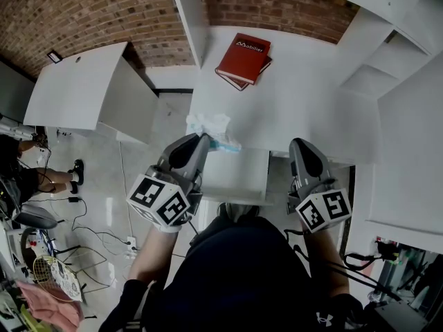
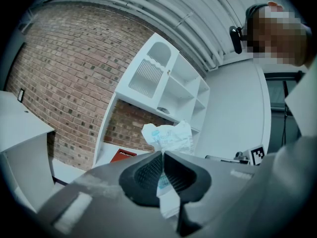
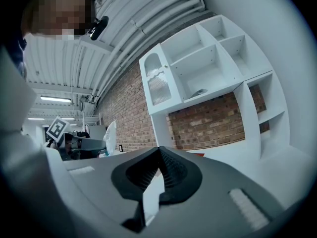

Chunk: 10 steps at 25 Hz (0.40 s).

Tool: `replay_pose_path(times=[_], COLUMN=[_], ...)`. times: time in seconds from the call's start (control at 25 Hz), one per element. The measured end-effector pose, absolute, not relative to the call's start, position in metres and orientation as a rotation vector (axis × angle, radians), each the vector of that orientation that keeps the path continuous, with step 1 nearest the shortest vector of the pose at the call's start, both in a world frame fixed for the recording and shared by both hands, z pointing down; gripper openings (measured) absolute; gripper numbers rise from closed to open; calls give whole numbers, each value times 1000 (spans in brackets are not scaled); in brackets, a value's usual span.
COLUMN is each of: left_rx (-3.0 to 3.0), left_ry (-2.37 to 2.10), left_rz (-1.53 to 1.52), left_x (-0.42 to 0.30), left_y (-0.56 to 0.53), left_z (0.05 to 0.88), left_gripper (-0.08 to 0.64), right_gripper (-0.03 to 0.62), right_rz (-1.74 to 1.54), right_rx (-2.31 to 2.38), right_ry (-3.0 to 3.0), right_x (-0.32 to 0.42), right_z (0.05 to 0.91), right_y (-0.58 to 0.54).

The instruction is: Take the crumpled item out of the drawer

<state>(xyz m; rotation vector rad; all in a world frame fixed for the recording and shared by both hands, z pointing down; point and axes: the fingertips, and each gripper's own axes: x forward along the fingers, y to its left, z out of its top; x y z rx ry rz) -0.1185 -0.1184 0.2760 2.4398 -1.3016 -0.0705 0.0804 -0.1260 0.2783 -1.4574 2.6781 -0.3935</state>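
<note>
White and thin, crinkling into soft folds with blue print: clamping the crumpled item (image 2: pixel 168 135) between the ribbed dark pads of the left gripper (image 2: pixel 162 158), holding it clear of the open drawer (image 1: pixel 235 175), just above the smooth white desk (image 1: pixel 297 95) edge. Seemingly nearing completion, with only setting down remaining. Holding the right gripper (image 3: pixel 159 151) pinched together, empty, beside the boxy drawer.

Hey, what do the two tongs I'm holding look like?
Left tongs and right tongs are grey, tapering shells with dark ribbed pads inside. Each carries a white cube printed with black square markers. The person wears dark clothing.
</note>
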Motion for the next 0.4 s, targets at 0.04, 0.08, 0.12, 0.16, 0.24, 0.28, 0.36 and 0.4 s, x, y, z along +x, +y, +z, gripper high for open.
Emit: replay_pose_path(times=[0.04,0.08,0.12,0.16,0.24,0.28,0.36,0.4], left_rx=[2442,2443,2443,2443,2438,2435,2434,2434], left_ry=[-1300,-1299,-1299,-1299,-1300,-1301,-1299,-1298], left_rz=[-69,-68,-67,-67,-66,-66,-65,-64], left_x=[-118,-117,-117,-117,-117,-116,-114,-114], left_y=[-118,-118,-118,-118,-119,-119,-120,-120], left_z=[276,276,276,276,276,276,276,276], left_gripper=[14,14,14,14,14,14,14,14], right_gripper=[2,2,2,2,2,2,2,2], right_rz=[-395,-395,-396,-397,-399,-401,-404,-406], right_rx=[-1457,-1457,-1456,-1456,-1455,-1455,-1456,-1456], right_ry=[2678,2678,2678,2678,2677,2677,2676,2676], right_x=[81,81,81,81,81,82,83,84], right_z=[279,279,279,279,280,280,281,281], right_y=[-126,-126,-126,-126,-126,-126,-127,-127])
